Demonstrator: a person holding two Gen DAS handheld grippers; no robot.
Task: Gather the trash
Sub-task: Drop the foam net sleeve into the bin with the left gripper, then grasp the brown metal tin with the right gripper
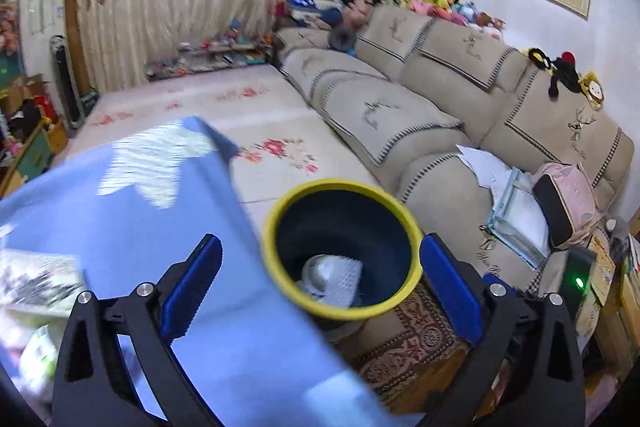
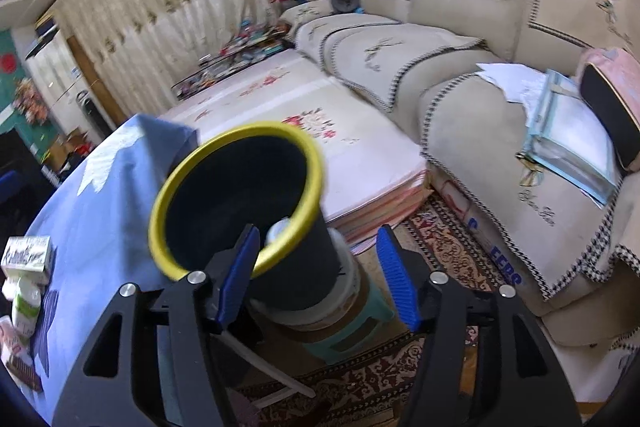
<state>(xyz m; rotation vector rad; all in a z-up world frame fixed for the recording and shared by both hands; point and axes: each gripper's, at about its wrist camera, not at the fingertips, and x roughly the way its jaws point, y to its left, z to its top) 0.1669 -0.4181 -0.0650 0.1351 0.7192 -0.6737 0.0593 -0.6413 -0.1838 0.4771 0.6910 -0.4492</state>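
A dark bin with a yellow rim (image 1: 280, 219) stands beside the blue-clothed table (image 1: 120, 227). Crumpled silver and white trash (image 1: 332, 279) lies at its bottom. My left gripper (image 1: 320, 287) hangs above the bin, jaws wide open with nothing between them. In the right wrist view the bin (image 2: 296, 267) looks tilted and rests on a white tub on a green stool (image 2: 352, 335). My right gripper (image 2: 318, 277) is open astride the bin's near wall. Its left pad (image 2: 240, 271) sits at the rim; the right pad (image 2: 396, 279) stands clear of the wall.
Boxes and packets (image 2: 28, 255) lie at the table's left edge, blurred in the left wrist view as packets (image 1: 36, 279). A beige sofa (image 1: 440, 115) with papers and a pink bag (image 1: 568, 203) runs along the right. A flowered mat (image 2: 320, 131) and patterned rug (image 2: 448, 251) cover the floor.
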